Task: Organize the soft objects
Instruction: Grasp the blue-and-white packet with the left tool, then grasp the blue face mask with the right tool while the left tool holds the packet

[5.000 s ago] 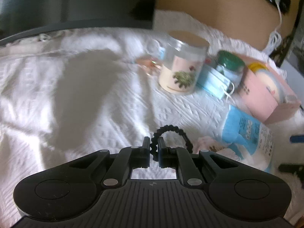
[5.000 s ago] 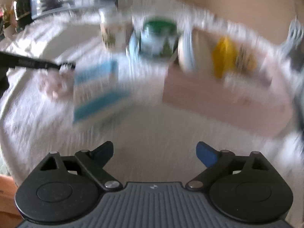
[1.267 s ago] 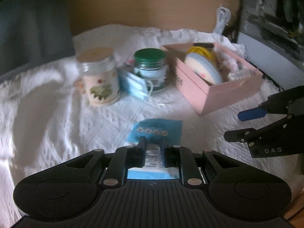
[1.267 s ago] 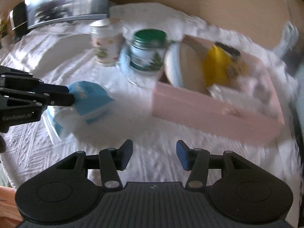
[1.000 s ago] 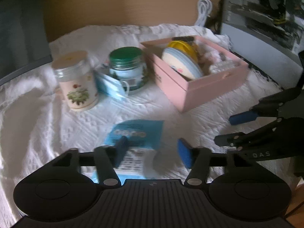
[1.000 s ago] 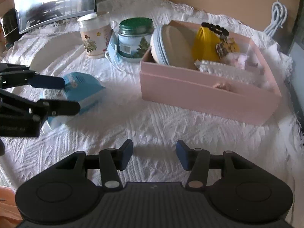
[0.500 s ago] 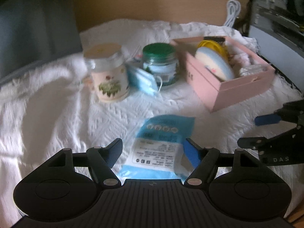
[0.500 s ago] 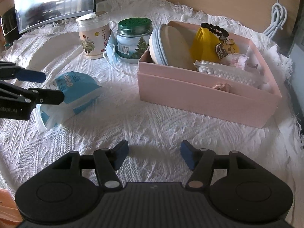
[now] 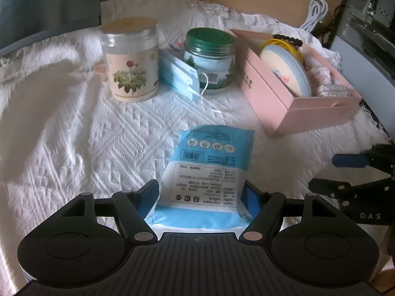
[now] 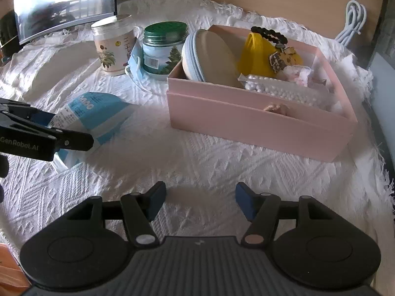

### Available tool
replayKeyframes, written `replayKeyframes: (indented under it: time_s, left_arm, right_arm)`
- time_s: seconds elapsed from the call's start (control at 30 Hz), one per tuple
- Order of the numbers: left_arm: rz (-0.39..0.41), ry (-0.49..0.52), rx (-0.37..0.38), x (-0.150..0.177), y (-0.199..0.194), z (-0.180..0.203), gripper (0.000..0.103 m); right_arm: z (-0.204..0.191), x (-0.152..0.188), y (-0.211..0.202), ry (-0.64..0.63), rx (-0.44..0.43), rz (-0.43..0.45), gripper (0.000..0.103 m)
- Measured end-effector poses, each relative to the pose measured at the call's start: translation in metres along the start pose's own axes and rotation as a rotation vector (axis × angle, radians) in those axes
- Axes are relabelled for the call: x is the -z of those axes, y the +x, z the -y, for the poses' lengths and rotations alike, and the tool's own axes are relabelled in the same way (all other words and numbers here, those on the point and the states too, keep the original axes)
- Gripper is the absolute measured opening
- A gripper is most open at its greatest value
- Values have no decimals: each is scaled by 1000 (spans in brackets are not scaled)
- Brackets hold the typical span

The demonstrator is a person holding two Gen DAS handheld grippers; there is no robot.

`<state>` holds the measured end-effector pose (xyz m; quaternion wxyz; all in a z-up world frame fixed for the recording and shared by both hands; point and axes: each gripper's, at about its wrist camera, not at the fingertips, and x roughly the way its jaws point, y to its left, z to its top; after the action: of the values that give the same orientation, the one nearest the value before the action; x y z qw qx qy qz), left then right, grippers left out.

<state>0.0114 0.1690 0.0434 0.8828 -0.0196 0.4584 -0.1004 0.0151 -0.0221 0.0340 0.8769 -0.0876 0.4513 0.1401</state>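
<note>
A blue and white soft packet (image 9: pixel 209 170) lies flat on the white cloth; it also shows in the right wrist view (image 10: pixel 91 116). My left gripper (image 9: pixel 201 196) is open, its fingers either side of the packet's near end, not touching it. My right gripper (image 10: pixel 200 201) is open and empty above bare cloth, in front of the pink box (image 10: pixel 259 120). The pink box (image 9: pixel 279 98) holds a round zip pouch (image 10: pixel 209 56), a yellow item (image 10: pixel 256 56), a black hair tie (image 10: pixel 269 34) and a bead bag (image 10: pixel 279 90). A blue face mask (image 9: pixel 180 75) leans on the green-lidded jar (image 9: pixel 209 46).
A floral jar (image 9: pixel 130 59) stands left of the green-lidded jar. A monitor (image 10: pixel 64 7) stands at the back left. A white cable (image 10: pixel 350 19) lies at the back right. The cloth's fringed edge (image 10: pixel 385 172) runs along the right.
My left gripper let go of the blue packet, opened wide and drew back a little; the packet now lies on the cloth. My right gripper opened wider.
</note>
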Motion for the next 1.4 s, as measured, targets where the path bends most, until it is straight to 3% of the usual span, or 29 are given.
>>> replayKeyframes:
  time_s: [0.13,0.23,0.4,0.53,0.63,0.67,0.77,0.9,1.07,1.1,1.17,1.3,1.4]
  left_arm:
    - [16,2,21,-1,1,-3,68]
    - [30,-5,51,-4,-1,-9,63]
    - [112,-81,65,-9,-21,-42,61]
    - [209,-190,5,-18,-46,-93,60]
    - [269,-261,-53,-22,-62,-129,60]
    - [285,-281,-69,-23,-66,-141,60]
    - [320,-321,-97,-23,-75,-167,60]
    - [323,-371,-104,-16,-74,-190,60]
    - [289,-420,-95,-1,-63,-206,60]
    - [281,-423,-92,-1,-60,-209,60]
    - [270,-420,-85,2,-55,-211,60]
    - [259,-411,-75,1,-50,-211,60]
    - [259,-406,-77,-8,-48,-213,60]
  right_arm:
    - [-6,-7,-1,-20,4,15,64]
    - [-15,-28,-12,-59,-6,87,64]
    - [-37,-101,-39,-151,-49,237,64]
    - [-67,-161,-31,-312,-108,215,63]
    - [-100,-181,3,-453,-85,156,57]
    - [-110,-184,18,-486,-71,124,50]
    - [-131,-190,60,-542,-20,49,45]
    - [-150,-178,90,-657,111,55,39]
    - [-162,-161,113,-740,179,40,38]
    - [-164,-156,115,-756,190,38,36]
    - [-165,-146,119,-765,197,17,8]
    - [-164,-144,105,-735,207,56,4]
    - [-155,-160,77,-654,191,118,2]
